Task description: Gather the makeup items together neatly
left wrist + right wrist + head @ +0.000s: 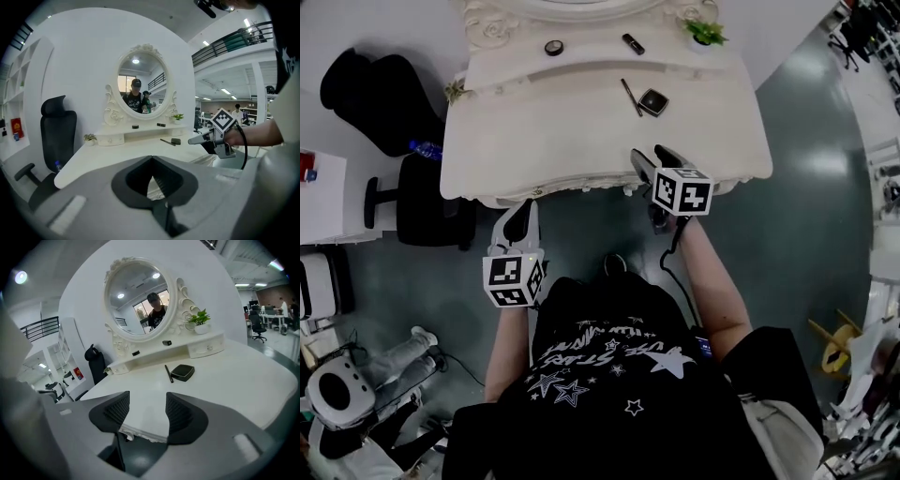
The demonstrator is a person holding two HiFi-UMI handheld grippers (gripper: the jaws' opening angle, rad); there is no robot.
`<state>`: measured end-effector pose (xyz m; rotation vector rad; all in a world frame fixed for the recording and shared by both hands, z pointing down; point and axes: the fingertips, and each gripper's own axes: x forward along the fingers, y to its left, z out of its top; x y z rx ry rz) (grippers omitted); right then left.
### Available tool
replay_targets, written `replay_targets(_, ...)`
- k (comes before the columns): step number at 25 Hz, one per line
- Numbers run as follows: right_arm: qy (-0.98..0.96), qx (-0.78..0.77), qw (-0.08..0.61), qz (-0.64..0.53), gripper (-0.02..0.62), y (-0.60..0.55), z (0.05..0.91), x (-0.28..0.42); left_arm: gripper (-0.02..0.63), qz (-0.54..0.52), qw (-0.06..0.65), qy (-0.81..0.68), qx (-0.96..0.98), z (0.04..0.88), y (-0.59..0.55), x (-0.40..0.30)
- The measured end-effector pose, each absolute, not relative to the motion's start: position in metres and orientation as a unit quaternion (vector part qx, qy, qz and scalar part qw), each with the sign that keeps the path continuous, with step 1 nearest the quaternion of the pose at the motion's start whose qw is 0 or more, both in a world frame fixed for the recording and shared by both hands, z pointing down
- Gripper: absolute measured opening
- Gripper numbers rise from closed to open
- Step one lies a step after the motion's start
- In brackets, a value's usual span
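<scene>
Hovering at the front edge of the white tabletop point(572, 131): right claw point(147, 411) spread, empty; left claw point(523, 211) pinched closed on nothing, just off that edge. Count: one black square compact point(653, 101) and one thin black pencil point(632, 97) just beside it, mid-tabletop; one round black pot point(554, 47) and one short black tube point(633, 43) along the back edge. Suggest carrying the back-edge pair forward to the compact, gripping each squarely.

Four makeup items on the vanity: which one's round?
The small round pot on the shelf, left of the short tube; the pencil and square compact lie on the tabletop.
</scene>
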<state>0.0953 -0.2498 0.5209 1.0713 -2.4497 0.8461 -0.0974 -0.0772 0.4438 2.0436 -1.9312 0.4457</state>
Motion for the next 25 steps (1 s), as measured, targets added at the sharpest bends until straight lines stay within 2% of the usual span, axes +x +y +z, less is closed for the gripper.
replay_targets(14,-0.811,0.465,0.256,0.247,0.209,-0.346,0.562,0.064,0.002,0.159,0.176,-0.641,0.730,0.467,-0.153,-0.163)
replay_targets(25,-0.776,0.492,0.323,0.228,0.174,-0.374,0.588,0.061,0.002,0.163,0.196,-0.616,0.745,0.483,-0.187,-0.199)
